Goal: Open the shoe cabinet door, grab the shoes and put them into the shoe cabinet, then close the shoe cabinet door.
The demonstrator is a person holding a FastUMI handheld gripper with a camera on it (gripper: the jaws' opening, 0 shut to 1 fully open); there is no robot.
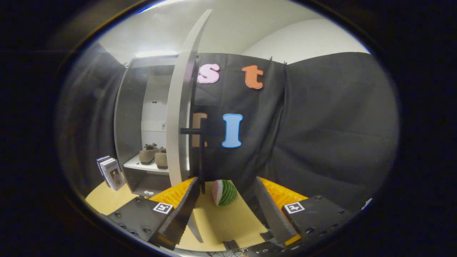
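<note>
Straight ahead, the shoe cabinet door [179, 117] stands open, edge-on. Left of that door, two shoes [154, 156] sit on a cabinet shelf [142, 166]. The gripper [227, 192] fingers are spread apart, grasping nothing, the door handle [202, 157] by the left finger.

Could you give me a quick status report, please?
Tongs open, at door handle. Cabinet door open; shoes on shelf. Watermelon slice ahead.

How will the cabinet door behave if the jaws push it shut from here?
The cabinet door is a thin flat panel, so it likely swings stiffly rather than flexing. Tall and slim, it probably moves with light force. Its handle sticks out just ahead of the open gripper, which could snag on it.
</note>
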